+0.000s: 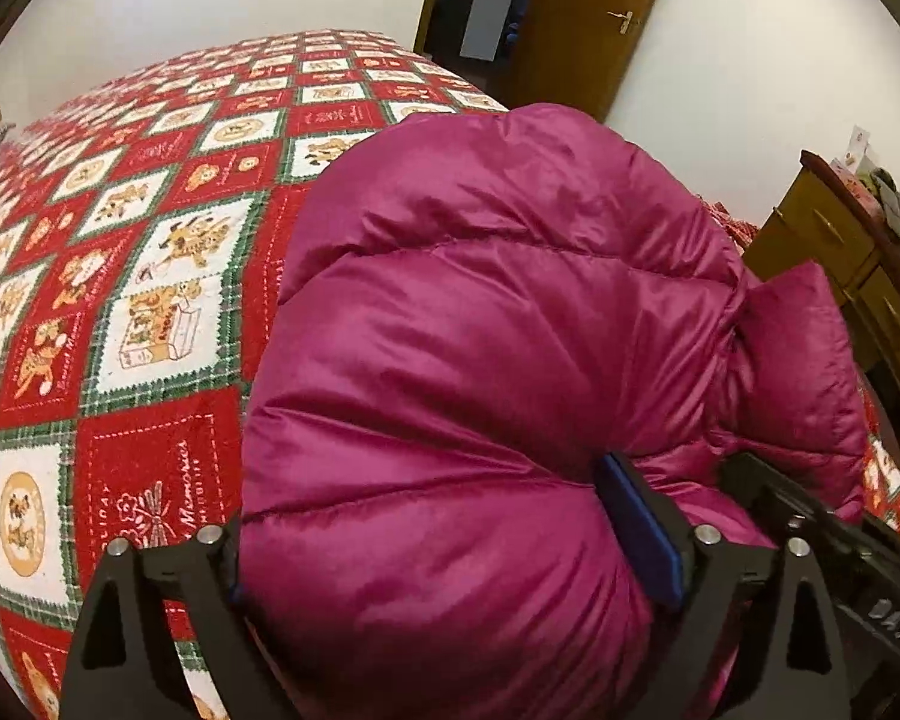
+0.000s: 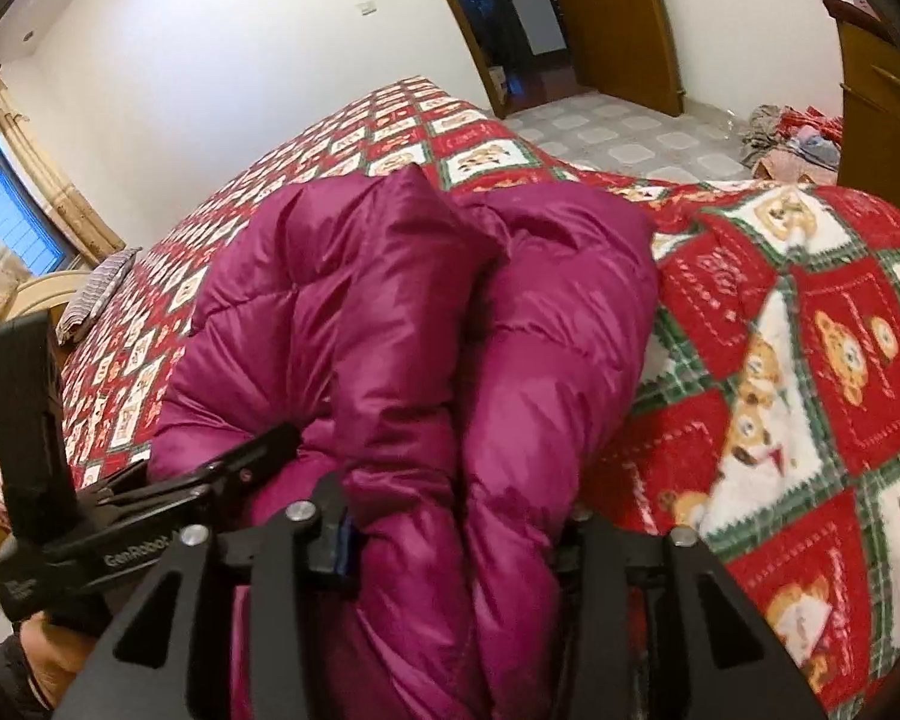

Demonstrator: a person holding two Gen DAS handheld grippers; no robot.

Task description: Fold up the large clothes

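A puffy magenta down jacket [image 1: 480, 312] lies bunched in thick folds on the bed's red teddy-bear blanket [image 1: 150, 240]. My left gripper [image 1: 426, 504] stands wide, open, straddling a fat roll of the jacket; its blue pad [image 1: 636, 528] touches the fabric on the right side. In the right wrist view the jacket [image 2: 390, 300] rises in two upright folds. My right gripper [image 2: 456, 504] is open around the nearer fold, which fills the gap between its fingers. The left gripper's black body [image 2: 150, 498] shows at that view's left, a hand under it.
The blanket [image 2: 810, 360] covers the whole bed. A wooden dresser [image 1: 840, 240] stands to the right of the bed. A wooden door [image 2: 612, 18], tiled floor and a heap of clothes [image 2: 792, 138] lie beyond. A striped pillow [image 2: 96, 294] and a window [image 2: 6, 204] are at far left.
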